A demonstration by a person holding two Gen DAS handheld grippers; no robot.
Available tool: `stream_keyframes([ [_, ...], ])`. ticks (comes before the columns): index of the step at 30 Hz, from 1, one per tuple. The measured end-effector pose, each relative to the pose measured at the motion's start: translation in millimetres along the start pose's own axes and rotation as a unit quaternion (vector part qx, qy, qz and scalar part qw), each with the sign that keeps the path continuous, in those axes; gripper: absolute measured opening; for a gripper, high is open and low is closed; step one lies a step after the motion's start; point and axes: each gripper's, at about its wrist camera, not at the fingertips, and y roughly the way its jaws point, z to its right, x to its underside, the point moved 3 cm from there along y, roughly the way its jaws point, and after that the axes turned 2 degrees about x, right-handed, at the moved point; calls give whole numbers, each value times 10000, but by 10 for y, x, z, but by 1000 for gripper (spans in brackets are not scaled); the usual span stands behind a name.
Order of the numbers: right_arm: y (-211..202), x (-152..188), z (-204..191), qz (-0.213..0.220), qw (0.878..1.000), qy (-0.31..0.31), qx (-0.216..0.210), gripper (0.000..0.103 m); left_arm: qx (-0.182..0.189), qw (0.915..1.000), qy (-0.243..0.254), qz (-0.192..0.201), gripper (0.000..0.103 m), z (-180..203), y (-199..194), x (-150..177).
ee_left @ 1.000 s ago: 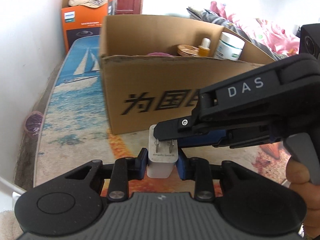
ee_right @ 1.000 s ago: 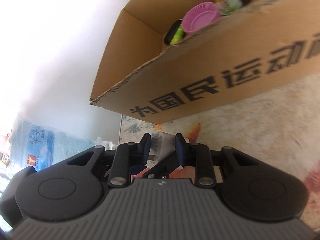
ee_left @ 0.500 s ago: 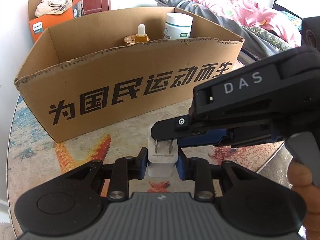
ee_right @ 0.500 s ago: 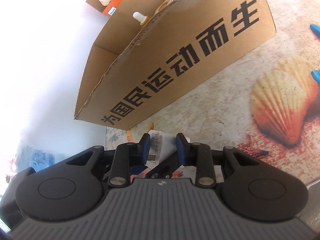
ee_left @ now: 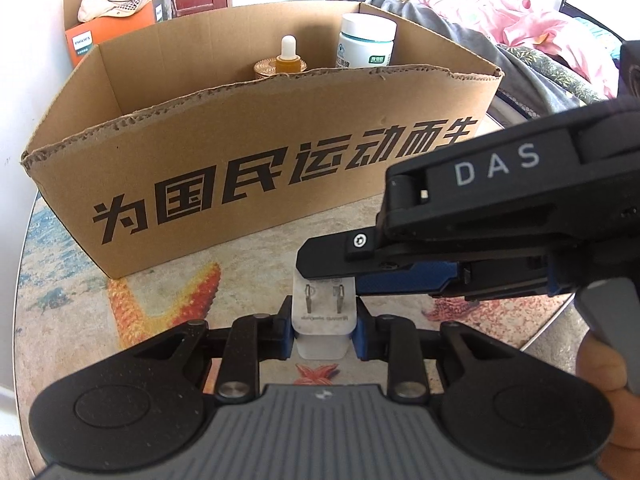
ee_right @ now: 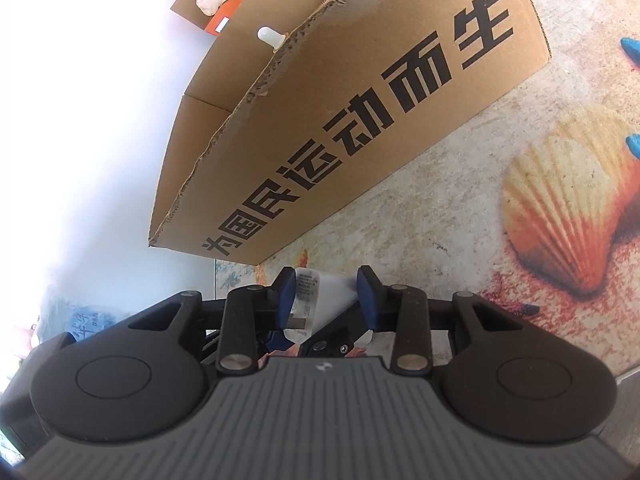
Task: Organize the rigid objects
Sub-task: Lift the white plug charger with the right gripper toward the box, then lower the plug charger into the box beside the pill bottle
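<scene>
The left gripper (ee_left: 323, 322) is clamping a white plug adapter (ee_left: 323, 320), prongs facing up, above the seashell-print mat (ee_left: 168, 300) just in front of the cardboard box (ee_left: 240, 168). A dropper bottle (ee_left: 289, 58) and white jar (ee_left: 366, 42) are standing inside the box. The right gripper (ee_right: 326, 296) is opening; its left pad is lying against the adapter, the right pad standing clear.

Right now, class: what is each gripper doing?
Left gripper: shut on the white charger.
Right gripper: jaws opening, charger between them, right pad clear of it.
</scene>
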Motion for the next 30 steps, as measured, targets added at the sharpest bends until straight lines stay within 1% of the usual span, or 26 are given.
stream_keyframes([
  [8,-104,48,-64,75,9999,-61,-38,34,-23,9999,-7,99,28,-17,-78,-25],
  [20,-354,137,-270,282,9989,-333,-172,34,-154,9989,48,441,28,-2,-341,19],
  [25,-501,116,-404,449,9973,-513,-255,34,-207,9976,93,655,28,22,-513,-56],
  [30,-709,2,-671,730,9931,-811,-422,34,-278,9944,178,1007,28,27,-746,-270],
])
